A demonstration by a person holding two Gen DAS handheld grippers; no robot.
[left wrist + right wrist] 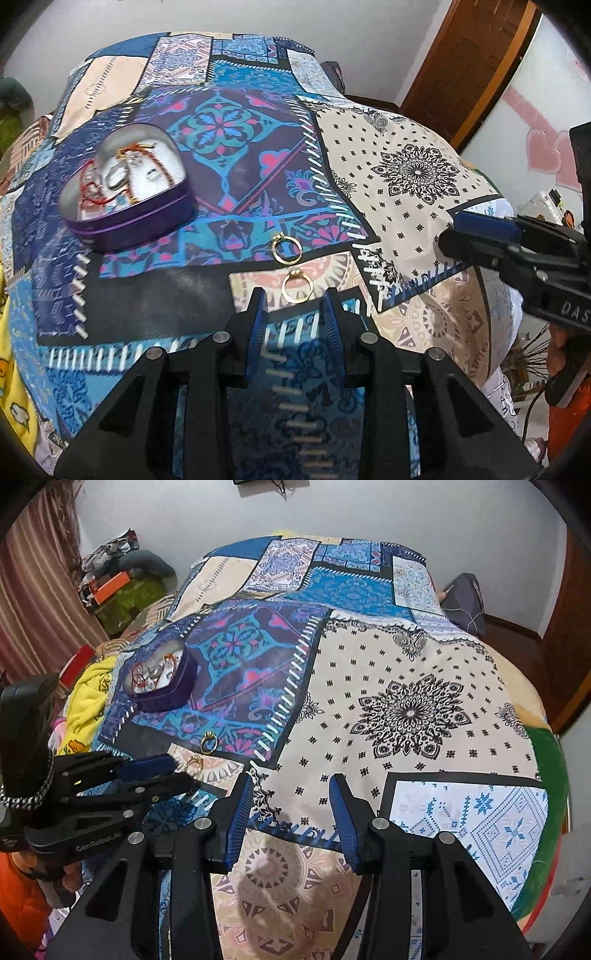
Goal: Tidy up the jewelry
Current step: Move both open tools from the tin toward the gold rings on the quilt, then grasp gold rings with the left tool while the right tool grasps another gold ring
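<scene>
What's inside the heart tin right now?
The tin stands open with a white lining. In it lie red cords, a silvery ring and some clear pieces in a tangle; what lies beneath them is hidden. Two gold rings lie outside on the quilt.

We see soft, even indoor light with faint shadows on the patchwork bedspread (369, 155). Fisheye distortion bulges the bed and darkens the corners. The purple heart-shaped tin (129, 192) looks motion-blurred; its mirrored inside shows pale glare.
</scene>
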